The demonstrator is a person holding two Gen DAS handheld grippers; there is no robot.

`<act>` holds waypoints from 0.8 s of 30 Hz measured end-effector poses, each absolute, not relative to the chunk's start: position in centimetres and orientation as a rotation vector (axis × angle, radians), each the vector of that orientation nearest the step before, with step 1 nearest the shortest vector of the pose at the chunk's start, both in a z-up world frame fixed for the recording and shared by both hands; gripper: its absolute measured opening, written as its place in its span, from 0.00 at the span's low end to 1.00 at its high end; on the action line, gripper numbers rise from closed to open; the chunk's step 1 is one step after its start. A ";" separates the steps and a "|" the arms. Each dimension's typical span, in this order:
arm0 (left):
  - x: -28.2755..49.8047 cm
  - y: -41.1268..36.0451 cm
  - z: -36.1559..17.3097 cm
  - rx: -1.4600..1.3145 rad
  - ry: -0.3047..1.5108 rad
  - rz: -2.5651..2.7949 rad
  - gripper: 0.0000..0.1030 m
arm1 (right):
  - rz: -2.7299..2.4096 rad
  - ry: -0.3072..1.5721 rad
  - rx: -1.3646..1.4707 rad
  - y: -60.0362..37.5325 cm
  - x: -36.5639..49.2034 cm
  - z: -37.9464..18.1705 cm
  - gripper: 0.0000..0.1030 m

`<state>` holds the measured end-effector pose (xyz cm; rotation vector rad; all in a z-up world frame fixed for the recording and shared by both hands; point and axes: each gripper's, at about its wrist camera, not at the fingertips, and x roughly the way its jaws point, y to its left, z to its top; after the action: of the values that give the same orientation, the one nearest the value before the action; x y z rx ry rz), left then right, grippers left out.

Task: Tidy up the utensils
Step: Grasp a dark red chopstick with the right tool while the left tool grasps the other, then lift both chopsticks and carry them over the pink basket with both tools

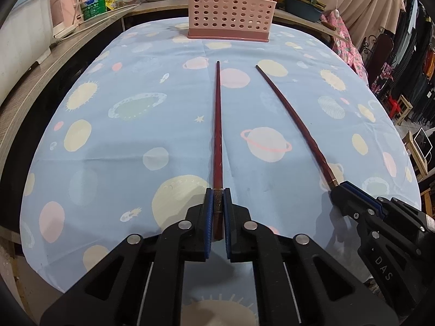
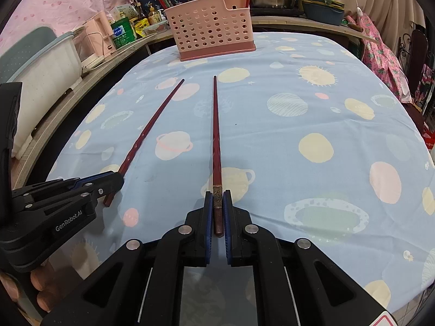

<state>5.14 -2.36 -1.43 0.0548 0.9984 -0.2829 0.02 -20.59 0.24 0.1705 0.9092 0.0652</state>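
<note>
A table (image 1: pixel 108 141) under a planet-print blue cloth (image 2: pixel 312 141) bears a pink perforated utensil holder (image 1: pixel 229 11).

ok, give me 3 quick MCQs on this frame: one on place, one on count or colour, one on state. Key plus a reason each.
1. Where is the holder?
A. at the cloth's far end
B. beside the left gripper
C. on the floor

2. How many chopsticks are gripped?
A. none
B. one
C. two

3. The left gripper is:
A. wide open, nothing in it
B. shut on a chopstick
C. out of view

Key:
1 A, the pink holder stands beyond both chopstick tips, on the cloth.
2 C, the left chopstick and the right chopstick each sit in a gripper.
3 B, its pads pinch the chopstick's thick end; the right gripper does likewise.
</note>
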 end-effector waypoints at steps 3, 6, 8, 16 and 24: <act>5.2 -2.2 -0.9 0.046 0.996 -0.282 0.07 | 0.062 0.899 0.173 -20.6 -0.1 0.7 0.07; 5.3 -1.9 -0.2 0.029 0.992 -0.282 0.07 | 0.059 0.882 0.184 -21.1 0.0 1.5 0.07; 5.4 -1.6 0.6 0.015 0.983 -0.282 0.07 | 0.055 0.864 0.191 -21.5 0.0 2.3 0.07; 6.6 -0.2 4.5 -0.041 0.922 -0.276 0.07 | 0.046 0.760 0.226 -23.6 0.9 6.8 0.07; 8.7 0.8 9.4 -0.077 0.815 -0.263 0.07 | 0.039 0.643 0.232 -25.5 2.6 11.5 0.07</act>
<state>8.65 0.80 9.39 -0.0766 0.8151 -0.2628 2.56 -25.49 11.53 0.2320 0.6429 0.0390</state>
